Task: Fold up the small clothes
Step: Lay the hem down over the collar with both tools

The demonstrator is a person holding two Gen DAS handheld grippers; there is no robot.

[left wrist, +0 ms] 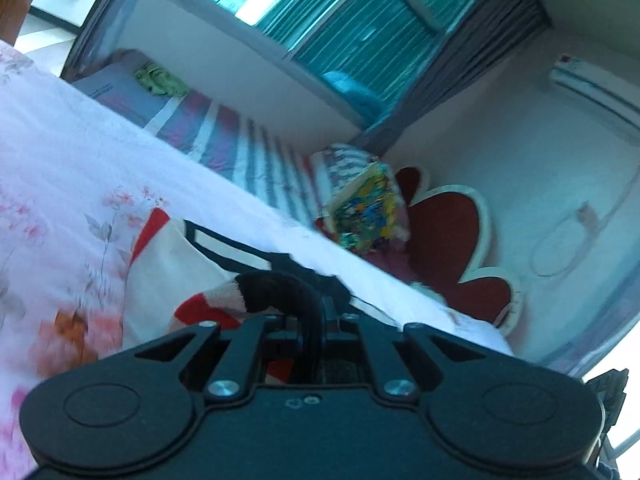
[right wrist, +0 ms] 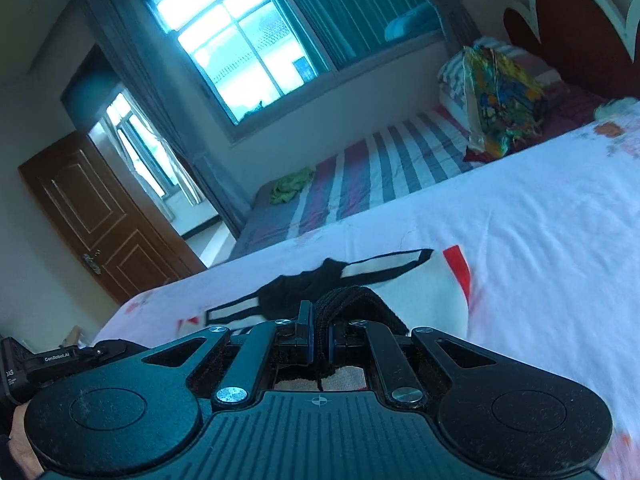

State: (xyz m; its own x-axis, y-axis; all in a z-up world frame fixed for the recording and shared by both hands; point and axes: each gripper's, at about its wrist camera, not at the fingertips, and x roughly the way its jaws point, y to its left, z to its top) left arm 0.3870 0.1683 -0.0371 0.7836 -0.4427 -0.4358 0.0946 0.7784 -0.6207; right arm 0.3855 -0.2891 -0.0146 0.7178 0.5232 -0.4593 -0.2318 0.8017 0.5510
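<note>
- A small white garment (left wrist: 168, 268) with black trim and red patches lies on the bed, on a white floral sheet (left wrist: 60, 152), close in front of both cameras; in the right wrist view its white body (right wrist: 416, 292) spreads to the right of the claw.
- The left claw (left wrist: 298, 312) is pressed together on a black ribbed edge of the garment, which curls up and over its fingers.
- The right claw (right wrist: 320, 336) pinches a black knit edge of the same garment between its blue-lined fingers (right wrist: 310, 340), the fabric bunched just above them.
- At the far left of the right wrist view, part of the other black gripper body shows, low and near.
- Beyond the floral sheet, further along the bed, lies a striped sheet (right wrist: 360, 176) in purple, white and red, with a crumpled green cloth (right wrist: 290, 186) on it.
- A brightly patterned bundle (right wrist: 504, 100) sits at the far right by the red headboard (right wrist: 576, 28).
- A window (right wrist: 236, 48) with teal curtains fills the far wall; a brown wooden door (right wrist: 104, 216) stands to the left.
</note>
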